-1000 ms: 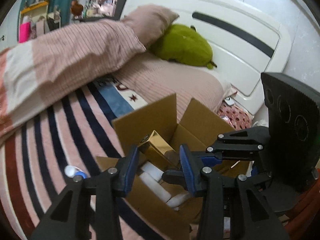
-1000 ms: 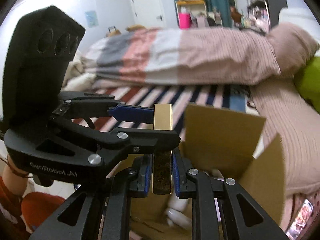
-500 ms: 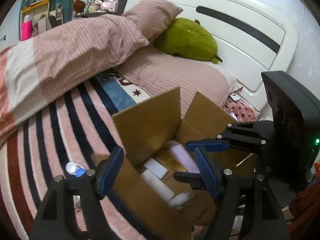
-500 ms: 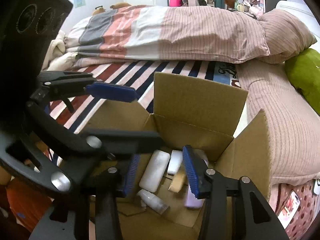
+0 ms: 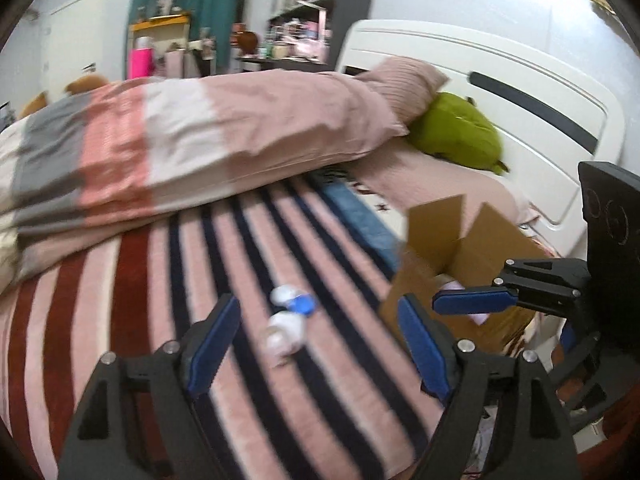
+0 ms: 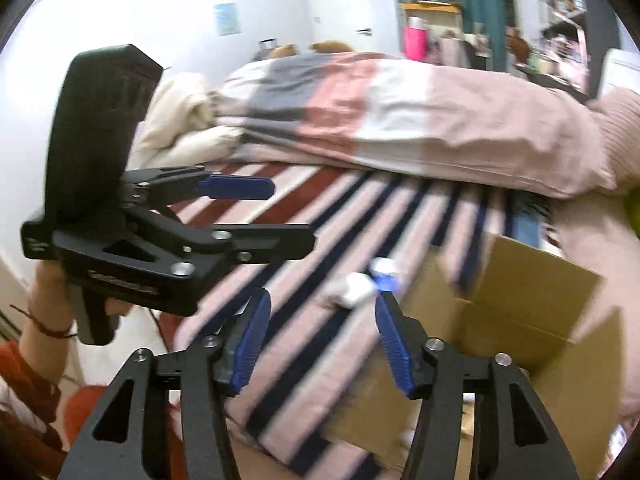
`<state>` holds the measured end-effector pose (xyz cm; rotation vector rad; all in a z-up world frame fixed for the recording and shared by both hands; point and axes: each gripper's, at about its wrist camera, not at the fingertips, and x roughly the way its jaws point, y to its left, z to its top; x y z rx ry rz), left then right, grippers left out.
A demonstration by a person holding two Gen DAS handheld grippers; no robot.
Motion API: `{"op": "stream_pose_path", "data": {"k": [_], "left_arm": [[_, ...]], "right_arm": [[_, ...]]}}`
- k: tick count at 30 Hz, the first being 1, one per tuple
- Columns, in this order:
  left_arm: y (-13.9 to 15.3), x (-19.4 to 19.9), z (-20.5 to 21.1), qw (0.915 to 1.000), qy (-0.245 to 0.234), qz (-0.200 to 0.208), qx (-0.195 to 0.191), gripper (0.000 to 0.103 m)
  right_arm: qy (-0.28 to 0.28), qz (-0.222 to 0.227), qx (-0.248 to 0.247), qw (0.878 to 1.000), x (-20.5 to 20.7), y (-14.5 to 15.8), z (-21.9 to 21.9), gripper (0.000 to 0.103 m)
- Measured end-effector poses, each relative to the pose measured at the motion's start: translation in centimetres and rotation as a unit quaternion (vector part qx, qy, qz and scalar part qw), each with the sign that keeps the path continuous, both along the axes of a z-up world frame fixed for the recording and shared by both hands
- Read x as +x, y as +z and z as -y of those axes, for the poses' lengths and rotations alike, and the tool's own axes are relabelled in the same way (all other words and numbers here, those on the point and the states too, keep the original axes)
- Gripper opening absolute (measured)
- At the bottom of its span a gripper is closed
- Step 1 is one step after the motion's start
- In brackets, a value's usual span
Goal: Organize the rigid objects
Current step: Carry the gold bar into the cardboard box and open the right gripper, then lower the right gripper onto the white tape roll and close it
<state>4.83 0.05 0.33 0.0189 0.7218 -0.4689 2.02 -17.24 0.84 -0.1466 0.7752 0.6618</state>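
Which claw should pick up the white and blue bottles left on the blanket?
Probably left. The left claw is open and frames the bottles squarely; the right claw, also open, has them near one finger, beside the box.

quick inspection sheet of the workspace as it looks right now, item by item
surface: striped blanket on a bed, pink with navy and red bands.
job's things: open cardboard box at the bed's edge, contents mostly hidden; two small white containers, one with a blue cap, lying on the blanket left of the box, blurred.
clutter: folded duvet, green plush, pink pillow.
grippers: left gripper with jaws wide apart, holding nothing, pointed at the containers; right gripper with jaws apart, empty.
cables: nothing seen.
surroundings: white headboard, shelves and a teal curtain behind the bed.
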Motion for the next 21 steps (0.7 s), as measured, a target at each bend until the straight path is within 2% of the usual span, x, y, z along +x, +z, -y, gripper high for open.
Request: {"op": "stream_pose_path", "data": {"k": [2, 6, 10, 12, 16, 19, 21], "left_arm": [[-1.2, -0.5, -2.3, 0.9998, 0.019, 0.001, 0.004, 0.079], [-3.9, -1.0, -5.7, 0.9991, 0.042, -0.005, 0.007, 0.079], [-6.9, -1.0, -8.5, 0.9986, 0.052, -0.014, 0.003, 0.079], [-8.3, -0.8, -9.5, 0.9985, 0.052, -0.019, -0.001, 0.079], [-10.8, -0.5, -10.9, 0.9982, 0.048, -0.032, -0.016, 0.079], [-11.8, -0.3, -11.4, 0.9981, 0.046, -0.035, -0.022, 0.079], [-12.3, -0.1, -11.7, 0.9978, 0.044, -0.039, -0.029, 0.079]], "right_arm": [[0.019, -0.004, -0.005, 1.0, -0.1, -1.0, -2.8, 0.058], [0.042, -0.017, -0.031, 0.998, 0.6, -4.0, -7.2, 0.059], [0.022, -0.02, -0.087, 0.996, 2.4, -8.4, -9.7, 0.06], [0.003, -0.006, -0.124, 0.992, 3.6, -10.6, -10.3, 0.06], [-0.024, 0.039, -0.205, 0.978, 5.7, -14.1, -11.0, 0.06], [-0.034, 0.059, -0.245, 0.967, 7.1, -16.1, -11.3, 0.059], [-0.041, 0.063, -0.252, 0.965, 7.7, -16.7, -11.4, 0.059]]}}
